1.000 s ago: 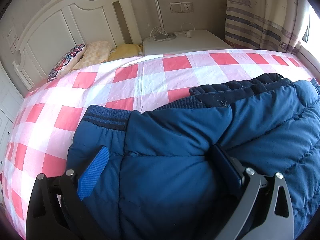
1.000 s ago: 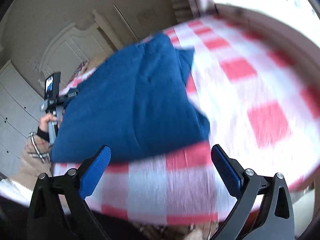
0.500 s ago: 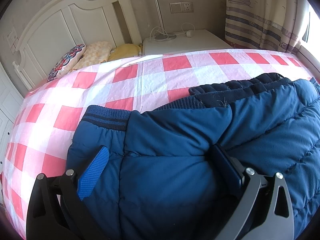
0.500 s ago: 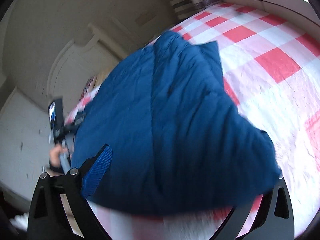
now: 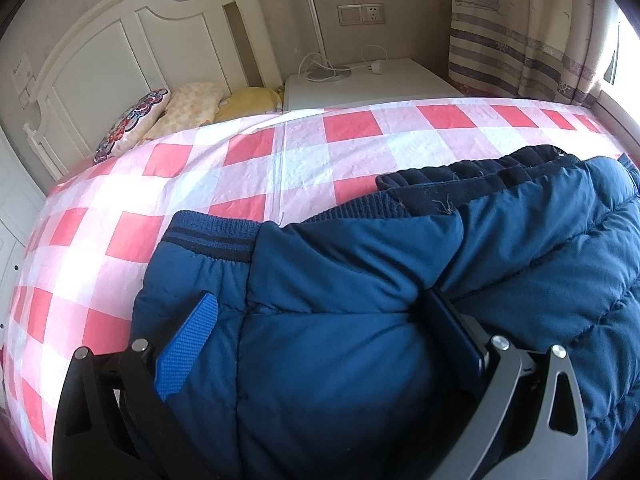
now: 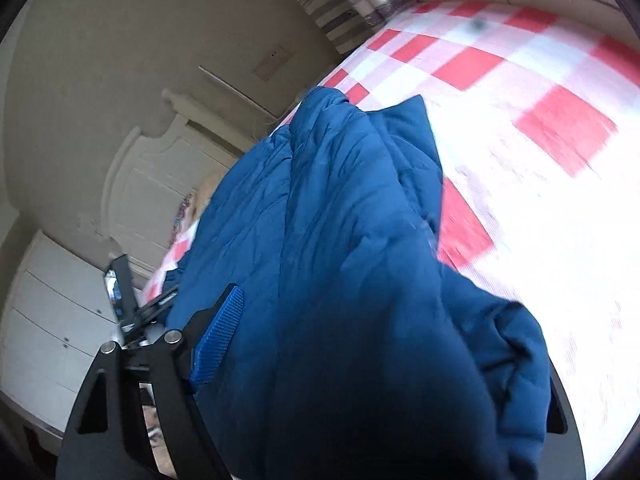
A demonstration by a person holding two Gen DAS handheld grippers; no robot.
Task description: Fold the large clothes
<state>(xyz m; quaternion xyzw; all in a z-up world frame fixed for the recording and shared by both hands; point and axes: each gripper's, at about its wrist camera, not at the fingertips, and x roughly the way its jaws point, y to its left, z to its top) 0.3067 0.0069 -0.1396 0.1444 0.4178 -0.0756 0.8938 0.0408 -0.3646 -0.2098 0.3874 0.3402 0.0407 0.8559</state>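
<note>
— Fabric is what changed: a second ago my right gripper (image 6: pixel 360 356) hung over bare checked sheet, and now the blue padded jacket (image 6: pixel 332 240) fills the lower middle of its frame, draped over the far finger.

— Grasping it?

— Cannot tell; the cloth hides one finger. My left gripper (image 5: pixel 320 340) hasn't moved: fingers spread, pressing the jacket (image 5: pixel 360 300) at lower centre, near the ribbed cuff (image 5: pixel 212 236).

— So the fold?

— Under way, I'd judge: right brings one end over while left pins the other.

— Obstacles?

— Pillows (image 5: pixel 160 120) upper left, nightstand (image 5: pixel 368 84) top centre, both well apart. Checked bedsheet (image 5: pixel 280 160) beyond lies bare.
</note>
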